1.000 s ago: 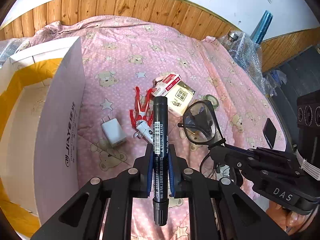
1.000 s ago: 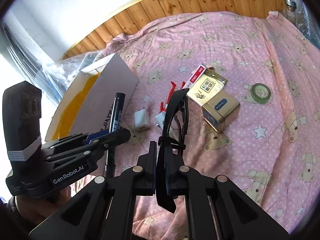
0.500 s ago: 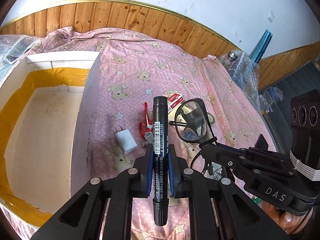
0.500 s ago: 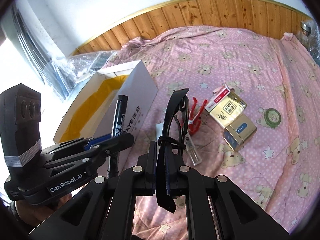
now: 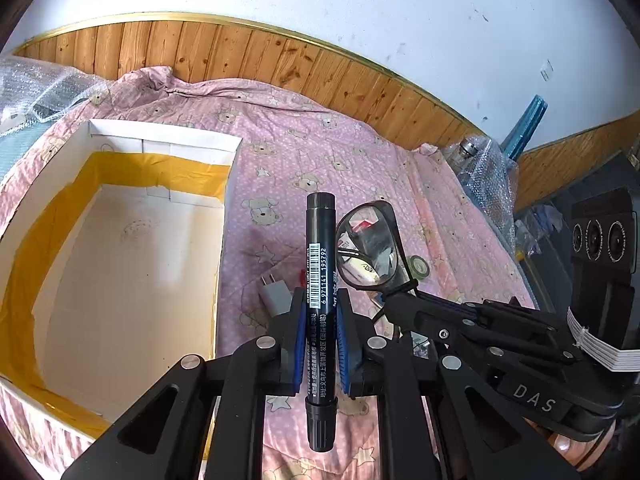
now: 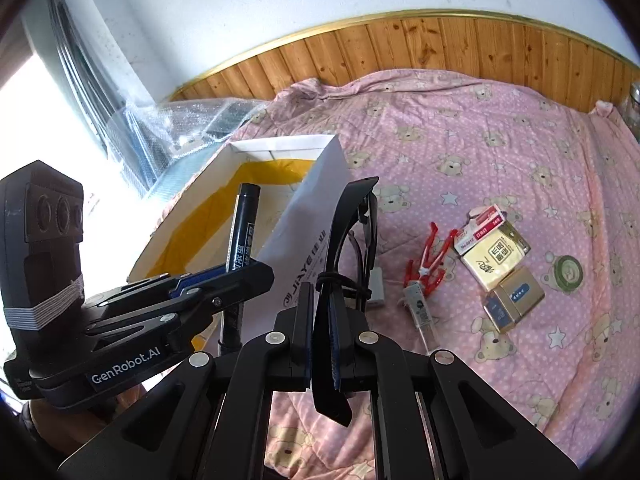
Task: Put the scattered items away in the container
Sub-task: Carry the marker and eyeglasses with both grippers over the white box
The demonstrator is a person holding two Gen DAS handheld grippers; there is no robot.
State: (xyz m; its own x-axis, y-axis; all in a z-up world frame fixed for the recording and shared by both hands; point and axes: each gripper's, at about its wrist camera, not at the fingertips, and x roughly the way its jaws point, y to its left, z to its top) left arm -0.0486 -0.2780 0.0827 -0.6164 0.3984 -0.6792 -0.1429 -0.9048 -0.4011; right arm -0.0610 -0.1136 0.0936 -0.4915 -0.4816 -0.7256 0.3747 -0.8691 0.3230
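Carrying a pen and glasses to the box

The left hand-held gripper [image 5: 319, 336] grips a black pen [image 5: 319, 280], barcode 6 971141 195792, over the bed [image 5: 320, 160] just beside the white box [image 5: 120, 264]. The right hand-held gripper [image 6: 320, 336] grips the glasses [image 6: 352, 232]. I think both must go over the box, then let go. The box side reads "JiAYe".

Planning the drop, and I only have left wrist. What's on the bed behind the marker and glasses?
Observer: A red toy figure lies flat, hidden from you by the marker.
Operator: Anything past it?
Observer: A cream pack, touching a blue-topped box.
Operator: Right jaws solid on the glasses?
Observer: The right gripper has its jaws shut on the folded temples of the glasses.
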